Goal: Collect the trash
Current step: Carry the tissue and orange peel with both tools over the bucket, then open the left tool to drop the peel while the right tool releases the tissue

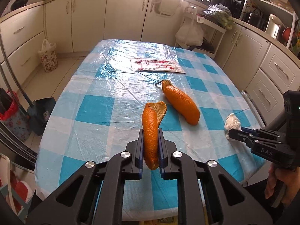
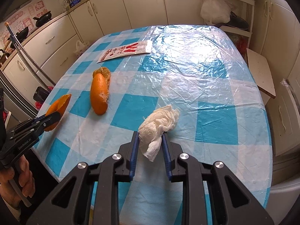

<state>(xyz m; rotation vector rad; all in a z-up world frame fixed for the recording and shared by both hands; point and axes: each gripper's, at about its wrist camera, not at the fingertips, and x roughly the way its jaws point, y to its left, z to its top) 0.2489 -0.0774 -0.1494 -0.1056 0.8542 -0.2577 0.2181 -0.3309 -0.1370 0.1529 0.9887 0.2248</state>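
Left wrist view: the left gripper (image 1: 151,131) has its jaws clenched on a curled strip of orange peel (image 1: 151,131), which stands upright between them above the near part of the worktop (image 1: 93,112). A second, larger orange peel (image 1: 181,105) lies on the checked blue-and-white cover just beyond it, toward the far right. A flat printed wrapper (image 1: 157,65) lies farther off, near the middle of the worktop.

Right wrist view: the right gripper (image 2: 151,136) has its jaws grasping a crumpled white tissue (image 2: 159,123), whose far part touches the worktop. The larger peel (image 2: 99,95) lies to the left, apart from the tissue, and the wrapper (image 2: 125,52) lies at the far left. A trash bin with a red liner (image 1: 10,116) stands on the floor left of the worktop.
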